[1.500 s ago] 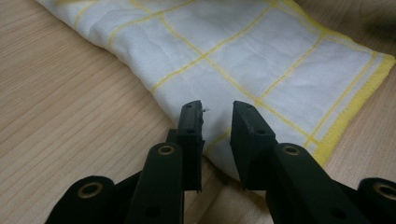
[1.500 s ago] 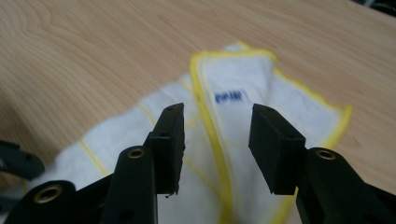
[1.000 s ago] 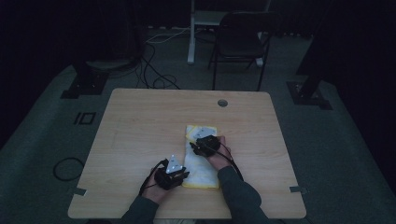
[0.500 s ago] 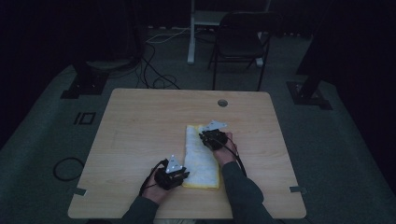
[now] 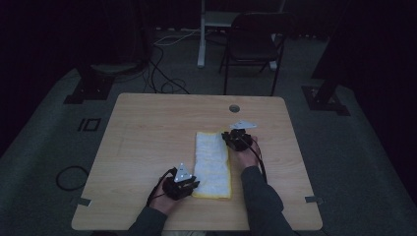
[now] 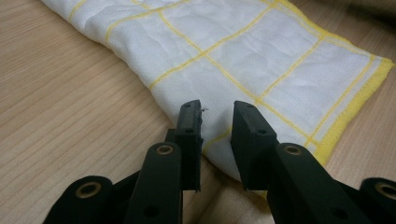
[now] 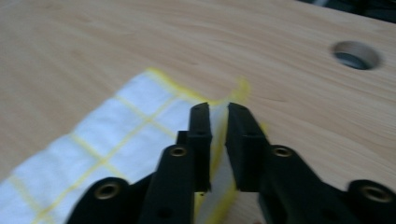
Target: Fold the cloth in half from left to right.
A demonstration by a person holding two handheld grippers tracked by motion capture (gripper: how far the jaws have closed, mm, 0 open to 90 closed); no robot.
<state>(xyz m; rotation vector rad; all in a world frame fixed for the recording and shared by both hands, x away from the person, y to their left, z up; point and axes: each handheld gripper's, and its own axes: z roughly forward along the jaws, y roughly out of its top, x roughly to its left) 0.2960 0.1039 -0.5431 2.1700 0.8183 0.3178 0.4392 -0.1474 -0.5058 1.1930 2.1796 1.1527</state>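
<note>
Cloth [image 5: 212,164] lies folded lengthwise mid-table; right gripper [image 7: 218,116] has just been closing and pinches its far corner, left gripper [image 6: 217,112] seems – blurrily – to straddle the near edge unclamped – a pull could skew the fold

The high view is coming through very dim: the room is sinking into near-black at every edge, and the counter [image 5: 162,132] is showing as a dull tan patch at the centre. The cloth [image 5: 212,162] is glowing as the palest thing there, without glare. Shadows are barely registering. The left gripper view is looking bright, evenly lit and sharp, softening only toward 12 o'clock. The right gripper view is smearing with motion blur; the counter hole [image 7: 356,54] at 2 o'clock and the black fingers [image 7: 201,135] are looking soft.
</note>
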